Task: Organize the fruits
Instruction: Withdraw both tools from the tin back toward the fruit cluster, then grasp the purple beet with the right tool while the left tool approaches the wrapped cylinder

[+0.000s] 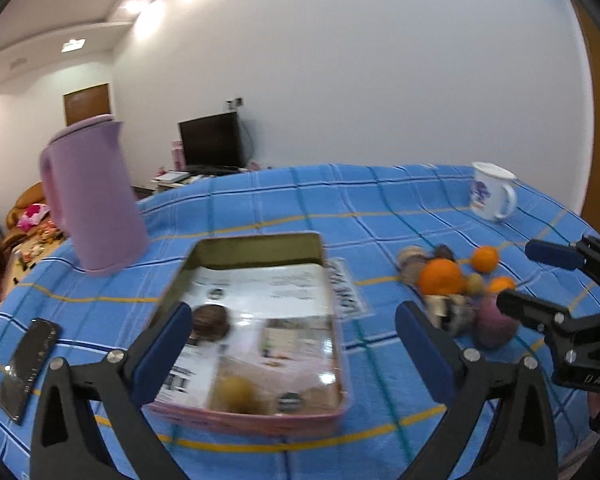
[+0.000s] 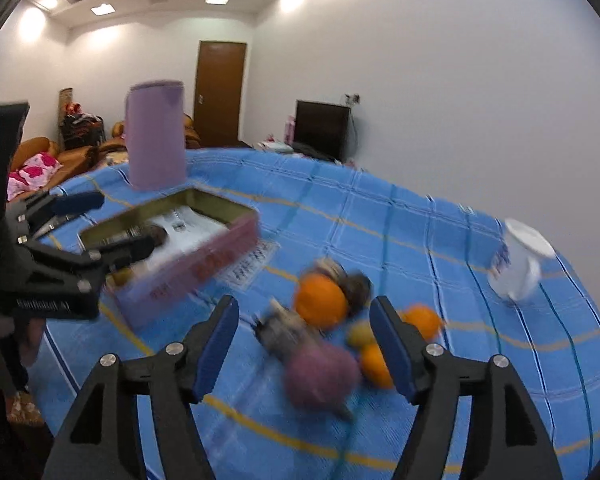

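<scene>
My left gripper (image 1: 292, 352) hangs over the near end of the pink tin (image 1: 260, 420), jaws spread wide and empty, so it looks freshly rid of a load. A yellowish fruit (image 1: 236, 394) and a dark round one (image 1: 210, 322) lie inside the tin. My right gripper (image 2: 304, 350) has its jaws apart with nothing gripped, aimed at the fruit pile (image 2: 328, 320) mid-cloth, the purple fruit (image 2: 320, 376) nearest, likely the next pick. Toward the far edge of the blue tablecloth (image 1: 380, 208) stand the lilac jug (image 1: 96, 192) and white mug (image 1: 492, 192), clear of the work.
</scene>
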Motion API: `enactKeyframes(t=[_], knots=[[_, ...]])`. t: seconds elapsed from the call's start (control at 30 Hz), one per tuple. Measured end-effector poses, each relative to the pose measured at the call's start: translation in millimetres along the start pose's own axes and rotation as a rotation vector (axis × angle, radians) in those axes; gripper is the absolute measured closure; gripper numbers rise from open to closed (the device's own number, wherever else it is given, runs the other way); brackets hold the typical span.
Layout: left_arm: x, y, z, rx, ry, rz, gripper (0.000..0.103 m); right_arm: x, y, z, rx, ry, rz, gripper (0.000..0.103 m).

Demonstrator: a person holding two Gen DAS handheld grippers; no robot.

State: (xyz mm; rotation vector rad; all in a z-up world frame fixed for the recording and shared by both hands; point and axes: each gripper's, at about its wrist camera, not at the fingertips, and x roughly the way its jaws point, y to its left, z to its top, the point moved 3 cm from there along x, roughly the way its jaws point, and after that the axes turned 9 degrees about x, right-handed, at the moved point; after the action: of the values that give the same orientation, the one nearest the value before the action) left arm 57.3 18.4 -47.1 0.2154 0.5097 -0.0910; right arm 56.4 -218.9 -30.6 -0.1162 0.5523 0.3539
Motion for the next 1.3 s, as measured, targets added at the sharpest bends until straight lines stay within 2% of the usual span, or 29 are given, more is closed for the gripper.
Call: enactKeyframes(t=[0.13, 0.3, 0.6, 0.67, 0.7, 0.83, 1.03, 1.3], knots=[[6.3, -22.7, -1.7, 0.028, 0.023, -0.035, 0.000, 5.6, -10.9, -15.5, -0.021, 0.044, -0.013, 0.033], [10.3, -40.9, -2.3, 0.062, 0.040, -0.044, 0.000, 20.8, -13.9, -19.1, 0.000, 0.086, 0.014, 0.033], [17.6, -43.4, -0.1, 0.058, 0.059, -0.058, 0.000, 42.9, -12.2, -22.1, 0.020, 0.201, 0.039, 0.033], [18.2, -45.5, 0.6, 0.060, 0.058, -0.062, 0.000, 47.5, -13.3, -24.2, 0.031, 0.228, 0.039, 0.038], [18.7, -47.2, 1.1, 0.063, 0.059, -0.066, 0.000, 47.6, -13.6, -24.7, 0.037, 0.229, 0.045, 0.049], [19.0, -53.0, 2.5, 0.070, 0.063, -0.089, 0.000, 40.0, -14.1, -25.6, 0.054, 0.194, 0.068, 0.049], [23.0, -58.2, 9.6, 0.056, 0.069, -0.122, 0.000, 26.8, -32.2, -11.9, 0.138, 0.114, 0.019, 0.049], [41.9, -78.8, 15.4, 0.058, 0.109, -0.167, 0.002, 24.2, -66.1, 2.2, 0.220, 0.054, -0.128, 0.049]])
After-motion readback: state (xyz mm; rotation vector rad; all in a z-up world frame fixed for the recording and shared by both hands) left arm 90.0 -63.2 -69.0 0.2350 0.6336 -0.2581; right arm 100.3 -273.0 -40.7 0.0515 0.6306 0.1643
